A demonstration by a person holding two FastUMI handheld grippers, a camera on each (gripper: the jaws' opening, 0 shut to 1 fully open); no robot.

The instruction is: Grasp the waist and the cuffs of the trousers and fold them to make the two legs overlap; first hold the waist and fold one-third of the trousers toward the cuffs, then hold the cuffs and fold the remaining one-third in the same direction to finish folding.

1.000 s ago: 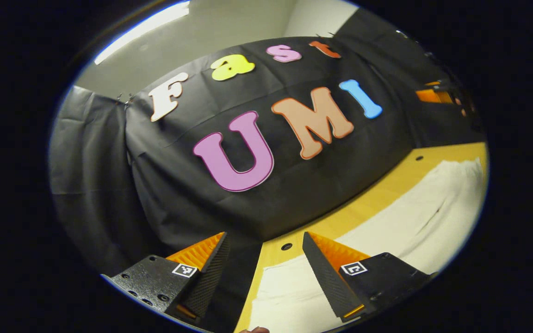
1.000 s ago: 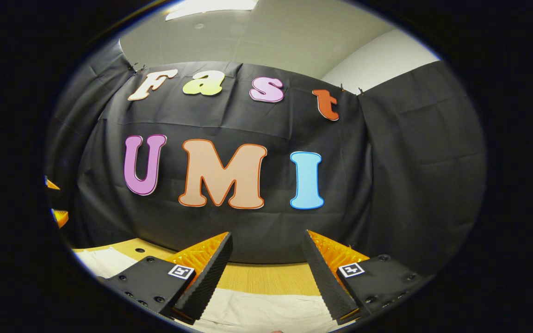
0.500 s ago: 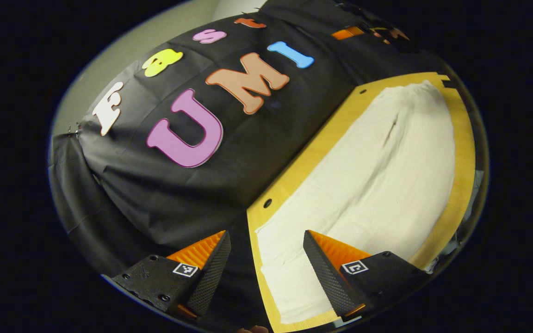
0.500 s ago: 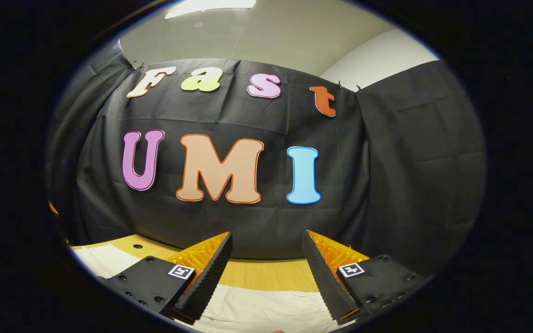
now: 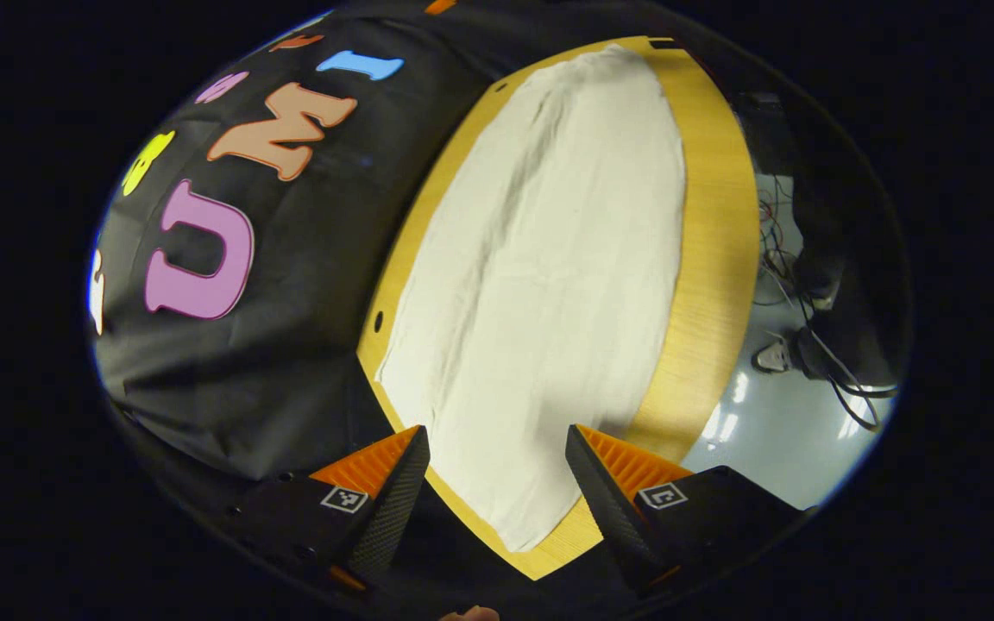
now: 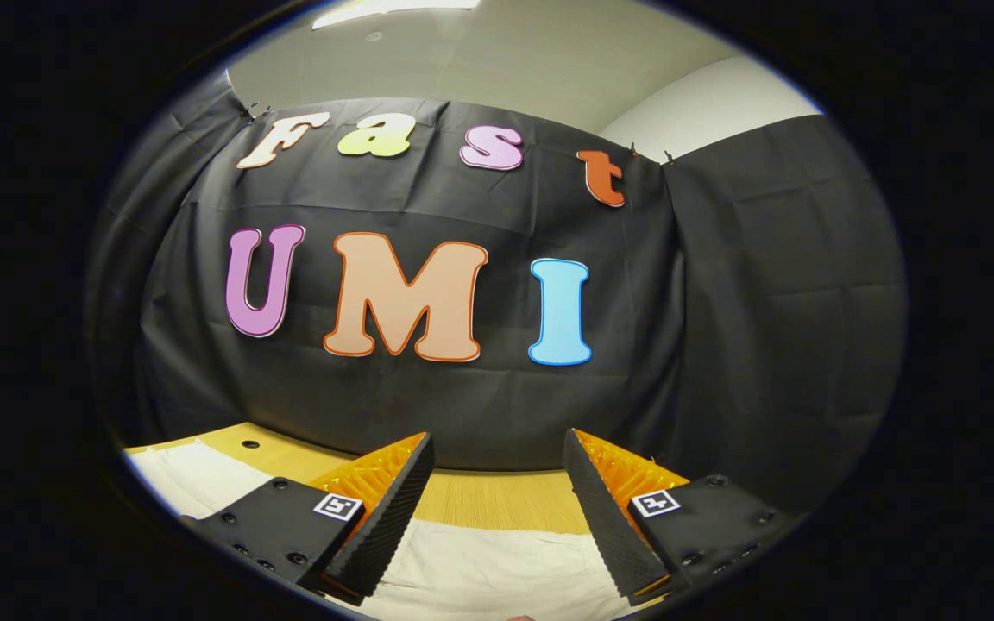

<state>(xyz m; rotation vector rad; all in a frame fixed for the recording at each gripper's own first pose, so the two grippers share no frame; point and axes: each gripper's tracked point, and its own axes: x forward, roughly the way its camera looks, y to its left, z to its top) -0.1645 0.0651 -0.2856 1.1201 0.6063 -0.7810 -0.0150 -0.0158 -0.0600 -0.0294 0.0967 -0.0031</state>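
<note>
Cream-white trousers (image 5: 540, 276) lie flat and lengthwise along a yellow wooden table (image 5: 713, 259) in the left gripper view, stretching away from me. My left gripper (image 5: 497, 470) hovers open above their near end, with nothing between its fingers. In the right gripper view the same trousers (image 6: 488, 573) show as a pale strip at the bottom, on the table (image 6: 480, 504). My right gripper (image 6: 497, 474) is open above them, facing the black cloth wall, and holds nothing.
Black cloth walls (image 6: 764, 302) close the booth at the back and sides. Past the table's right edge in the left gripper view lies a grey floor (image 5: 773, 431) with cables and dark equipment (image 5: 825, 285). Small holes (image 5: 378, 321) dot the table's edge.
The left gripper has tilted down and swung right, bringing the whole length of the trousers and the floor into view. The right gripper has tipped down only slightly. Both stayed open.
</note>
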